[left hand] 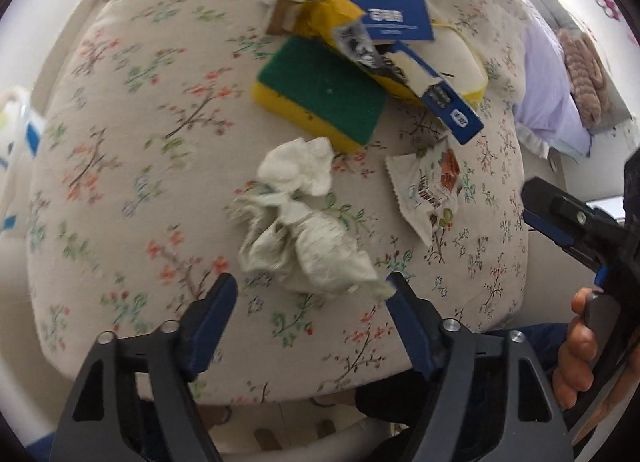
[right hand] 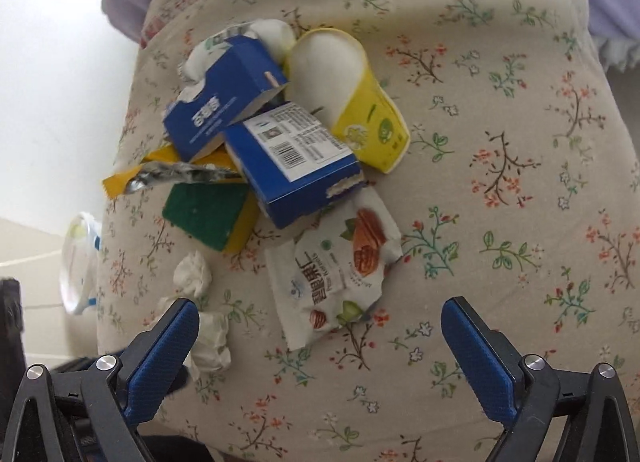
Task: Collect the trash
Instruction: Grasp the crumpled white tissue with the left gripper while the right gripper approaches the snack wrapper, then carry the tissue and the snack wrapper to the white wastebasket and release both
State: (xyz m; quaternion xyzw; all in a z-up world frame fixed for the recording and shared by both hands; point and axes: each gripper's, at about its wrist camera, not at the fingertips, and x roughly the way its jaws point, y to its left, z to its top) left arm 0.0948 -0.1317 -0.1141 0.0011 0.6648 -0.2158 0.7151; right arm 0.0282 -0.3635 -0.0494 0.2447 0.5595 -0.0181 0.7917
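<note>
On the floral cushion point(left hand: 120, 142) all the trash lies uncollected; judged from this, the task is at its start.

Pile toward the far edge: green-and-yellow sponge point(left hand: 320, 98), torn blue carton point(left hand: 380, 18) with a second blue box piece point(right hand: 296, 158) on top, yellow paper cup point(right hand: 360, 110) on its side, yellow foil wrapper point(right hand: 160, 178), white wad point(right hand: 272, 36) behind.

Nearer the front edge: crumpled tissue point(left hand: 304, 222), and just beside it, apart from it, a snack wrapper point(left hand: 432, 190).

Left gripper point(left hand: 312, 294): fingers spread fairly wide, nothing clamped; the tissue's near end sits between the tips, one corner at or against the right-hand finger, contact not resolvable through the blur. Right gripper point(right hand: 320, 318): fingers wide apart, empty, hovering at the wrapper's near end. A hand point(left hand: 580, 350) holds its handle.

Done: nothing visibly picked up. No bin is certainly identifiable. Left: every item. Likely first picks: tissue for left, snack wrapper for right.
</note>
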